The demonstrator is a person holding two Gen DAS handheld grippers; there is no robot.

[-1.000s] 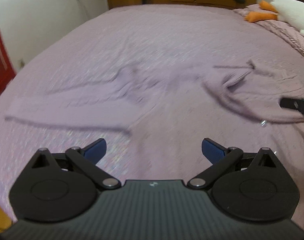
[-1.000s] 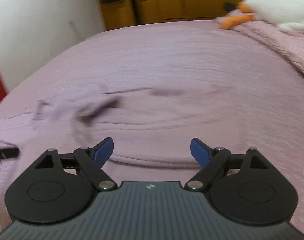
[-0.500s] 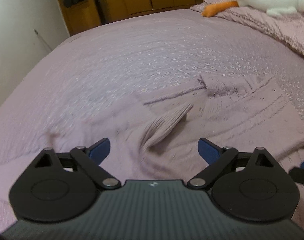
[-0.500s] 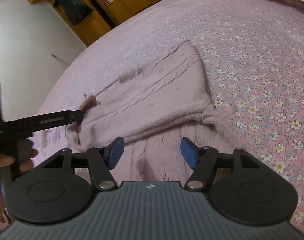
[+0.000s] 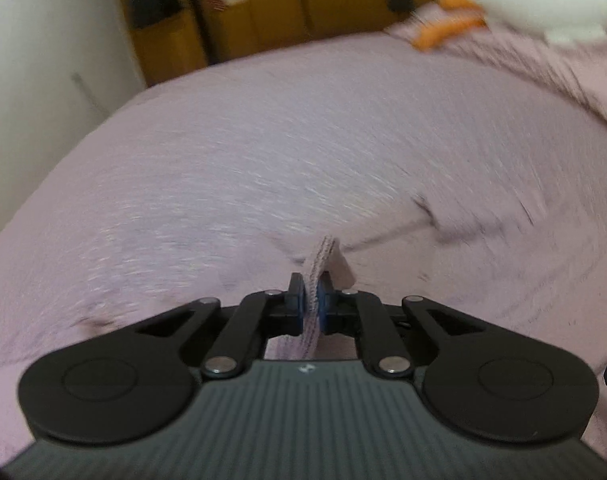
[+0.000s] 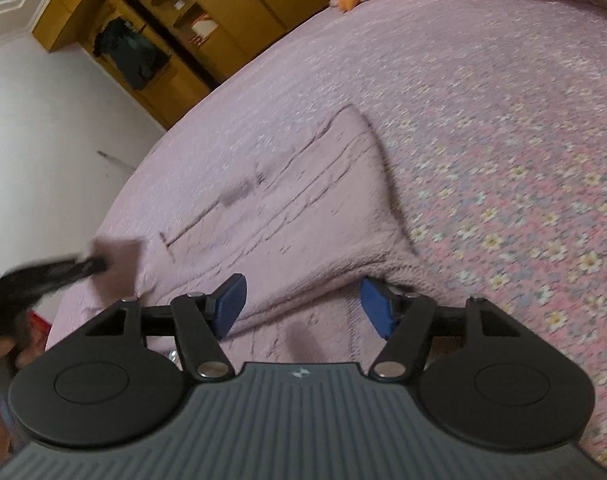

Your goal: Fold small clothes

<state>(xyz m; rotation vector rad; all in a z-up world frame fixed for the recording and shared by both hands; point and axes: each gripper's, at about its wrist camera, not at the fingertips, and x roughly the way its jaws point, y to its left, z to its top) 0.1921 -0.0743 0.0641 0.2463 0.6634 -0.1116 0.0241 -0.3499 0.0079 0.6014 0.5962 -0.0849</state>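
A small pale-pink knitted sweater (image 6: 303, 216) lies spread on the pink bed cover. My left gripper (image 5: 312, 300) is shut on the ribbed cuff of its sleeve (image 5: 321, 260), which stands up between the blue pads. In the right wrist view the left gripper (image 6: 91, 266) shows at the left, holding that sleeve end lifted. My right gripper (image 6: 303, 308) is open, its blue pads on either side of the sweater's near edge, low over the cloth. The rest of the sweater (image 5: 483, 248) lies blurred to the right in the left wrist view.
The bed cover (image 6: 523, 140) has a small flower print. A white and orange plush toy (image 5: 523, 4) lies at the head of the bed. Wooden wardrobes (image 6: 175, 28) stand behind the bed, and a white wall (image 5: 43, 80) is on the left.
My left gripper has closed on the sleeve cuff and lifted it. My right gripper has stayed open and moved down to the sweater's near edge.
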